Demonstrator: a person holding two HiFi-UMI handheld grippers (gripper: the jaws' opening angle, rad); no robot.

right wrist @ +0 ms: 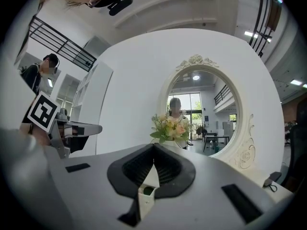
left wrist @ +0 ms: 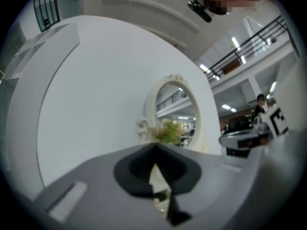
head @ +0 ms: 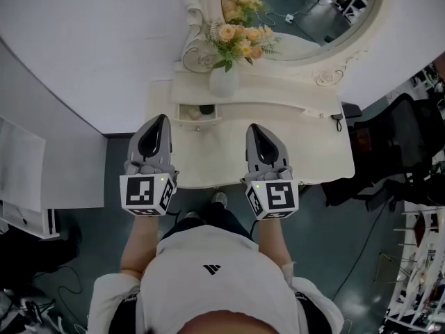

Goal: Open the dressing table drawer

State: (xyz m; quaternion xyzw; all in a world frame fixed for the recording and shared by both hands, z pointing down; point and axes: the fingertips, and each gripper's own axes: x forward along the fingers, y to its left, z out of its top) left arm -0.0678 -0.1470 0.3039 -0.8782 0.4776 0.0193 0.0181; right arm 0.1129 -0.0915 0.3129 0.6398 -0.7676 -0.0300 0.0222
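The white dressing table [head: 316, 152] stands against the wall under an oval mirror [head: 306, 19]. A small drawer [head: 197, 113] at the table top's back left stands pulled out, with a dark thing inside. My left gripper [head: 162, 118] is shut and empty, its tip just left of the drawer front. My right gripper [head: 251, 126] is also shut and empty, over the middle of the table top. The left gripper view shows closed jaws [left wrist: 154, 147] pointing level at the mirror [left wrist: 175, 111]. The right gripper view shows closed jaws [right wrist: 154, 146] facing the flowers [right wrist: 169, 127].
A white vase [head: 224, 81] of flowers stands behind the drawer. A small dark item [head: 336, 122] lies at the table's right end. A black office chair [head: 410, 145] is at the right, and white shelving [head: 21, 179] at the left. The person's feet [head: 219, 199] are under the table edge.
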